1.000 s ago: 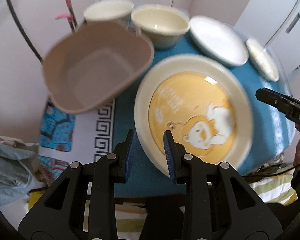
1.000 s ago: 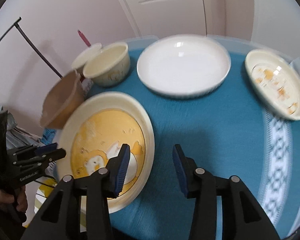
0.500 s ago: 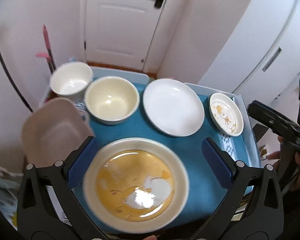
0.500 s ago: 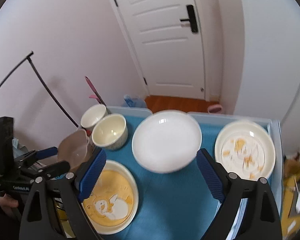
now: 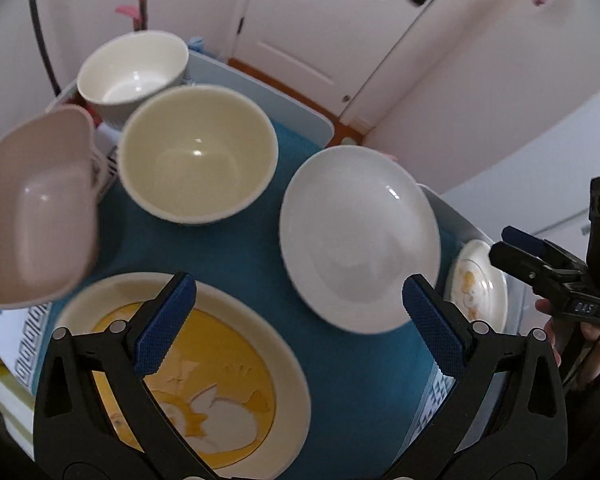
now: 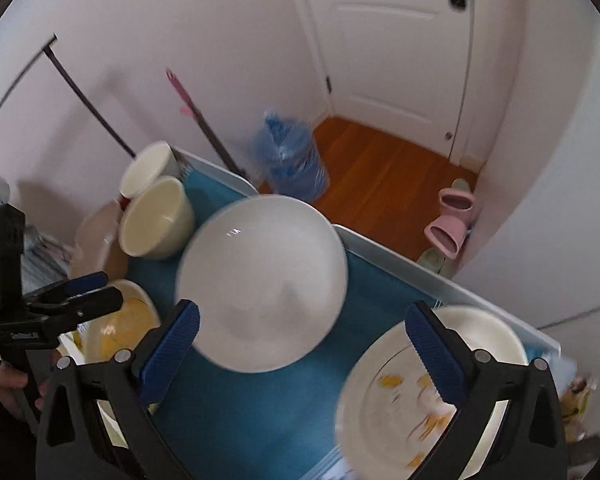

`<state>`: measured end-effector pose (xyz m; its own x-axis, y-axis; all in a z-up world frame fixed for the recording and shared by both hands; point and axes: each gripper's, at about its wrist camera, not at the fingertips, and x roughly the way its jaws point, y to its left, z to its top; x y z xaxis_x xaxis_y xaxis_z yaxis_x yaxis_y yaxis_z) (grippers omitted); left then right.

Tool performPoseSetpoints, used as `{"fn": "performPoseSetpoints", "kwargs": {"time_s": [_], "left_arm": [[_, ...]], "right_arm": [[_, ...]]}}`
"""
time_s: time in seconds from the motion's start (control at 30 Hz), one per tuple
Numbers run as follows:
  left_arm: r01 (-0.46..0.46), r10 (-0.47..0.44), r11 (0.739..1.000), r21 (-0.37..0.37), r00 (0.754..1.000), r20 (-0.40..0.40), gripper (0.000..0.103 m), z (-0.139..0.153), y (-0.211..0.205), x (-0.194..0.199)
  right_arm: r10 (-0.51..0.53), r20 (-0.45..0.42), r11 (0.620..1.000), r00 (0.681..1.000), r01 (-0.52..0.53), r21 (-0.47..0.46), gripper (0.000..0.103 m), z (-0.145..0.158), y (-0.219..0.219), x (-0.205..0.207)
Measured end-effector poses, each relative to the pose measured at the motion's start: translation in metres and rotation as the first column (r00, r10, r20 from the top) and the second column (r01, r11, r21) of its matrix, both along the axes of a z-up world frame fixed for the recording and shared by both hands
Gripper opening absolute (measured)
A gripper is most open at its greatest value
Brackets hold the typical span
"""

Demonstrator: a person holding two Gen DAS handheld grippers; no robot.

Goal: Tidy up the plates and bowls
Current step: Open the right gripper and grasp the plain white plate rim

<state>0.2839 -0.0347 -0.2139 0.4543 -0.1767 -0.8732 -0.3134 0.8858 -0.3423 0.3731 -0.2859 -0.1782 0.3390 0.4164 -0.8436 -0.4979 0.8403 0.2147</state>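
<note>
On a blue-covered table (image 5: 240, 256) lie a large yellow cartoon plate (image 5: 204, 372), a plain white plate (image 5: 356, 240), a small cream plate with orange print (image 5: 480, 292), a cream bowl (image 5: 196, 152), a white bowl (image 5: 136, 68) and a tilted pink square bowl (image 5: 36, 216). My left gripper (image 5: 296, 328) is open and empty, above the table between the yellow and white plates. My right gripper (image 6: 304, 348) is open and empty, above the white plate (image 6: 260, 292) and the small cream plate (image 6: 432, 392). The cream bowl (image 6: 156, 220) shows at the left.
A white door (image 6: 400, 40), wood floor, a blue water bottle (image 6: 288, 160) and pink slippers (image 6: 448, 220) lie beyond the table. A pink-handled broom (image 6: 196, 112) leans on the wall. The table's far edge has a pale rim (image 6: 440, 284).
Both grippers opened wide from a narrow gap and lifted back from the yellow plate. The views now look across the table toward the door.
</note>
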Motion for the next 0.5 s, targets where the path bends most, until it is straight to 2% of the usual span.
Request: {"fn": "performPoseSetpoints", "kwargs": {"time_s": [0.1,0.2,0.27,0.3,0.37,0.43,0.5], "left_arm": [[-0.017,0.017,1.0,0.02,1.0,-0.025,0.102,-0.011,-0.006,0.01],[-0.01,0.011,1.0,0.022,0.999,-0.045,0.095,-0.023,-0.011,0.018],[0.017,-0.016,1.0,0.022,0.998,-0.067,0.082,-0.033,-0.016,0.026],[0.028,-0.026,0.999,0.026,0.997,-0.074,0.08,-0.037,-0.018,0.028],[0.04,-0.037,0.998,0.04,0.996,-0.083,0.079,-0.043,-0.021,0.03],[0.038,-0.035,0.999,0.036,0.996,-0.084,0.079,-0.047,-0.02,0.029],[0.039,-0.036,0.999,0.035,0.996,-0.084,0.073,-0.051,-0.021,0.029]], "right_arm": [[0.058,-0.052,0.998,0.997,-0.059,0.0,0.1,-0.019,0.001,0.016],[0.083,-0.091,0.996,0.992,-0.084,-0.006,0.096,-0.036,0.0,0.027],[0.095,-0.127,0.995,0.987,-0.096,-0.003,0.082,-0.047,0.002,0.033],[0.099,-0.146,0.995,0.984,-0.101,-0.004,0.079,-0.054,0.002,0.035],[0.108,-0.166,0.994,0.98,-0.109,0.005,0.066,-0.061,0.004,0.037],[0.114,-0.18,0.993,0.977,-0.114,0.013,0.061,-0.067,0.005,0.04],[0.12,-0.18,0.993,0.976,-0.119,0.021,0.055,-0.07,0.007,0.041]]}}
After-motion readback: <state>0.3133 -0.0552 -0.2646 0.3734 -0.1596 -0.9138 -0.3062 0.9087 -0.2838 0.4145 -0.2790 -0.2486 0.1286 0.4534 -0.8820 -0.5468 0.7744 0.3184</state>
